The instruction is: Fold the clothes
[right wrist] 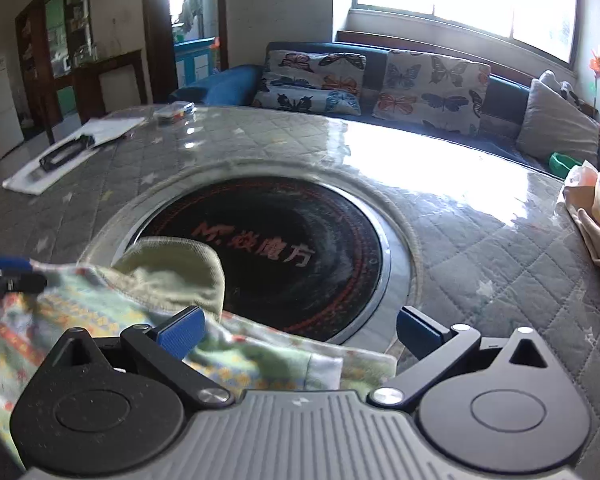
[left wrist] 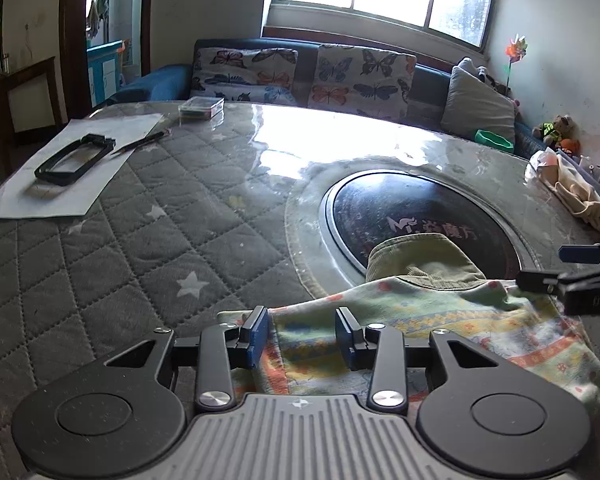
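Note:
A patterned green, yellow and orange garment [left wrist: 440, 320] lies at the near edge of the quilted table, its olive inner side folded up over the black round hob. My left gripper [left wrist: 302, 336] is open, its blue pads astride the garment's left edge. My right gripper [right wrist: 300, 332] is open wide over the garment's [right wrist: 100, 320] right corner; it also shows at the right edge of the left wrist view [left wrist: 580, 268]. The left gripper shows blurred at the left edge of the right wrist view [right wrist: 4, 276].
The grey quilted table [left wrist: 140, 248] has a clear glossy cover and a black round hob [right wrist: 292, 256] in its middle. A beige cloth [right wrist: 596, 220] lies at the right. White paper with a black frame [left wrist: 72, 156] and a clear box [left wrist: 200, 108] lie far left. A sofa with butterfly cushions [left wrist: 300, 76] stands behind.

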Available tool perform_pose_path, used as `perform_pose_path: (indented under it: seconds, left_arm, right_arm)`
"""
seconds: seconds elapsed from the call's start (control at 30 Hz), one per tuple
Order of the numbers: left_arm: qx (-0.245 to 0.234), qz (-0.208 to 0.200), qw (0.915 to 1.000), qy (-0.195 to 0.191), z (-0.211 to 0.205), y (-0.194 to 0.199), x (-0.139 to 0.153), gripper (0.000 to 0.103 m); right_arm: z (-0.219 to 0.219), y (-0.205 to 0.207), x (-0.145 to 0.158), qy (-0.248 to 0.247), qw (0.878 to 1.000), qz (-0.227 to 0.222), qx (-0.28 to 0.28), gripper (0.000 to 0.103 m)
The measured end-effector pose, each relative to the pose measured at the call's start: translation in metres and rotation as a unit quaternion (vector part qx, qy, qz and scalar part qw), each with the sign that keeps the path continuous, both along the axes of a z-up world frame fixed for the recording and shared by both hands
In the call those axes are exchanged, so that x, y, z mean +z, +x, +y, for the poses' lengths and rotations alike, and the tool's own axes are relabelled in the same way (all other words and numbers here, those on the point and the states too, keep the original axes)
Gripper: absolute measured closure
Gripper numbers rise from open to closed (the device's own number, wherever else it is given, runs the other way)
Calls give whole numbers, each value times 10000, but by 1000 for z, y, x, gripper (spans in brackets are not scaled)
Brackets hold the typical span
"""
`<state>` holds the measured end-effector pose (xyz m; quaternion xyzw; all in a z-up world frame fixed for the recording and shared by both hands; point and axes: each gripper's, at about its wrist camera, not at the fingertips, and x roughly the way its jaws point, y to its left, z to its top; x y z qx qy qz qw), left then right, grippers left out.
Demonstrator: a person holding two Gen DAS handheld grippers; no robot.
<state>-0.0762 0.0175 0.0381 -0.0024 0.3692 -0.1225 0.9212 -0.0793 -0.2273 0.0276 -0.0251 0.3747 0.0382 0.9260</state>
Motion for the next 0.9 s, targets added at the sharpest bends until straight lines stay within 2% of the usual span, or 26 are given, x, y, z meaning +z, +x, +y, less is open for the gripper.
perform_pose_path:
  seconds: [0.17,0.23,0.37,0.43,0.57,0.8,0.9]
  left_arm:
    - [34,36,9999,96,0,1,-3,62]
    - [54,17,10000,72,3,-2,0,57]
    - [142,56,9999,13,8,-9,5,55]
    - [191,94,9998,20,8,-14,6,50]
    - [244,131,9996,58,8,-25,8,41]
    - [401,135,9990,163,11,-41,14,24]
    - [484,57,9987,179,17,-49,18,23]
  right_arm:
    - [-1,3,-15,-157,9996,205,-111,0]
    - [-6,-1,-11,50,9998,178,-67,0]
    - [-16,-13,-1,445,9989,154,77,0]
    - [-21,-20,2,683,9973,199,187,0]
    - [-21,-37,8,880,9954,181,333,0]
    - [0,-66,23,778,9939,-33,780,1]
    - [18,-80,32,735,9908,-125,1126,2]
